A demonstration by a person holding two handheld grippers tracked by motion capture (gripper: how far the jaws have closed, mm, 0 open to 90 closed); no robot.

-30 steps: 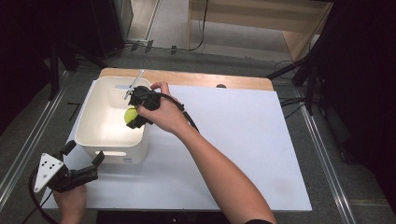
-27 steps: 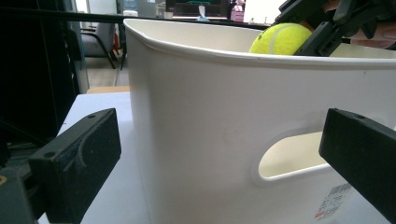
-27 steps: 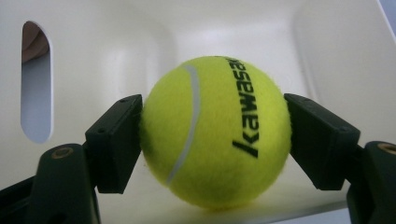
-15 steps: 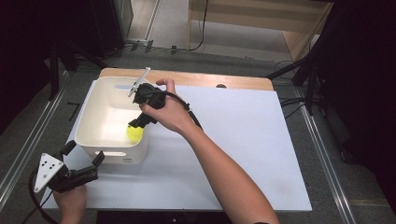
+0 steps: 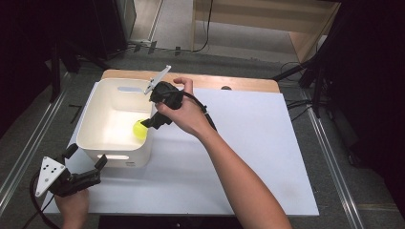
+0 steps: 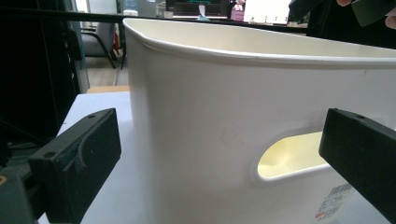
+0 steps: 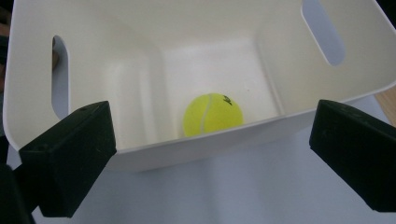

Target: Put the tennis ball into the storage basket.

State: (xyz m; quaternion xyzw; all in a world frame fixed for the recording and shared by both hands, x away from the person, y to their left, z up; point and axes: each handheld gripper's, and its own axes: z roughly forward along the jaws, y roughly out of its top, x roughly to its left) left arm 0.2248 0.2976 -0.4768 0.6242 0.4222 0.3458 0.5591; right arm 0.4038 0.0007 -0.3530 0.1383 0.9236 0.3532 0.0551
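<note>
A yellow tennis ball (image 7: 213, 115) lies loose on the floor of the white bin (image 7: 140, 56), close to its right wall in the high view (image 5: 140, 130). My right gripper (image 5: 152, 121) hovers over that right rim of the bin (image 5: 102, 102). Its jaws have just been opening and now stand wide apart with nothing between them (image 7: 212, 154). At the table's front left, my left gripper (image 5: 87, 158) is open, its jaws (image 6: 219, 163) level with the bin's near wall (image 6: 196, 107), not touching it.
The bin's near wall has a handle slot (image 6: 289, 156) and a barcode sticker at its lower right. A white mat (image 5: 248, 143) covers the table to the right of the bin. A wooden strip (image 5: 229, 82) runs along the far edge.
The right gripper let go of the ball, which dropped to the bin's floor. The hand then drew up and to the right over the rim. The left gripper stayed put.
</note>
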